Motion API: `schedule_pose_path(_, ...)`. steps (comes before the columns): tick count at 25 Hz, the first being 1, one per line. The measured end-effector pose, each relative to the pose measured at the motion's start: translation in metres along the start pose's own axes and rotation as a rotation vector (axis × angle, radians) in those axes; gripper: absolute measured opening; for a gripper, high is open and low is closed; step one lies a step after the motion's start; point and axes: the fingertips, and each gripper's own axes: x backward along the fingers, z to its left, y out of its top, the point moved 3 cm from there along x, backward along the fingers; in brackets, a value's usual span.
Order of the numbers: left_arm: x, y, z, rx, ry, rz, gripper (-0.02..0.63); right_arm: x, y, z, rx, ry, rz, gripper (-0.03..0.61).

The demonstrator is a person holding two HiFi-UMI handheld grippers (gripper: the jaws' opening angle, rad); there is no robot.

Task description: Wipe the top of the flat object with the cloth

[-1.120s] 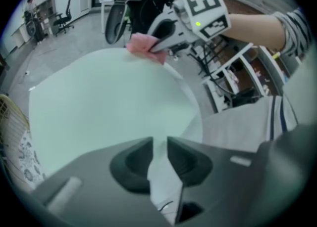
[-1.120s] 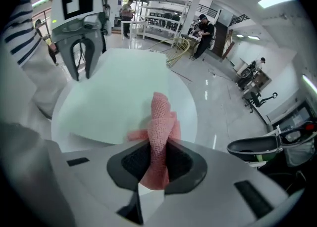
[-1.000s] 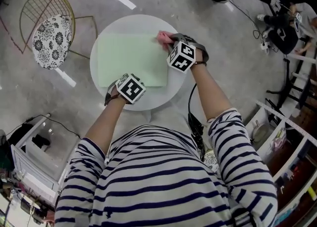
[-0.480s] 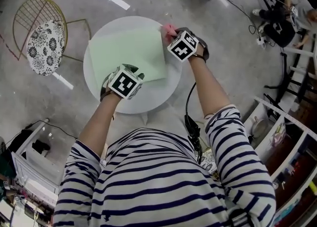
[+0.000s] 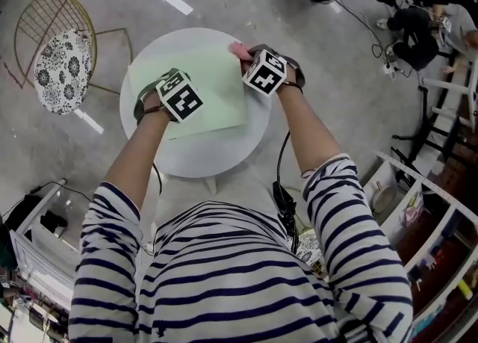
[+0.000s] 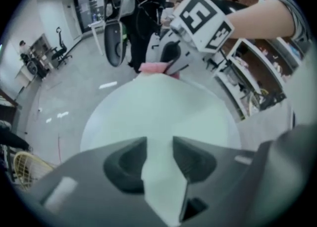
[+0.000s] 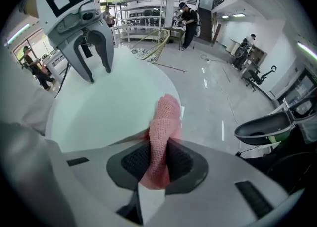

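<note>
A pale green flat sheet (image 5: pixel 202 84) lies on the round white table (image 5: pixel 216 161). My right gripper (image 7: pixel 158 159) is shut on a pink mesh cloth (image 7: pixel 166 114), which hangs from the jaws onto the sheet's far right corner (image 5: pixel 239 51). My left gripper (image 7: pixel 98 71) stands over the sheet's left part, pointing steeply down. Its jaws have just been opening and now stand apart. In the left gripper view only the green sheet (image 6: pixel 158 117) shows in the gap of the left gripper (image 6: pixel 159 144), with neither pad pressing on it. That view also shows the cloth (image 6: pixel 152 68) at the far side.
A gold wire chair with a flowered cushion (image 5: pixel 56 57) stands left of the table. Shelving (image 5: pixel 433 207) runs along the right. A white box with cables (image 5: pixel 37 237) sits at the lower left. People and office chairs stand farther off across the room.
My left gripper moved from the sheet's near edge up over its left part, and its jaws opened. The sheet now lies turned on the table. The right gripper barely shifted, still holding the cloth.
</note>
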Motion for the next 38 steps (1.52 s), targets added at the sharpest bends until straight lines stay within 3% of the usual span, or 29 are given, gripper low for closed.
schedule_pose_path(11,-0.006,0.0,-0.002,0.005,0.016,-0.005,0.169,0.01,-0.017,0.035,0.117,0.082,0.017,0.063)
schedule_pose_path(24,-0.007,-0.003,0.001,0.022,0.031,-0.014,0.169,0.028,-0.052,0.107,0.141,0.175,0.03,0.063)
schedule_pose_path(38,-0.008,-0.002,0.001,0.023,0.031,0.007,0.169,0.051,-0.086,0.188,-0.06,0.277,0.09,0.063)
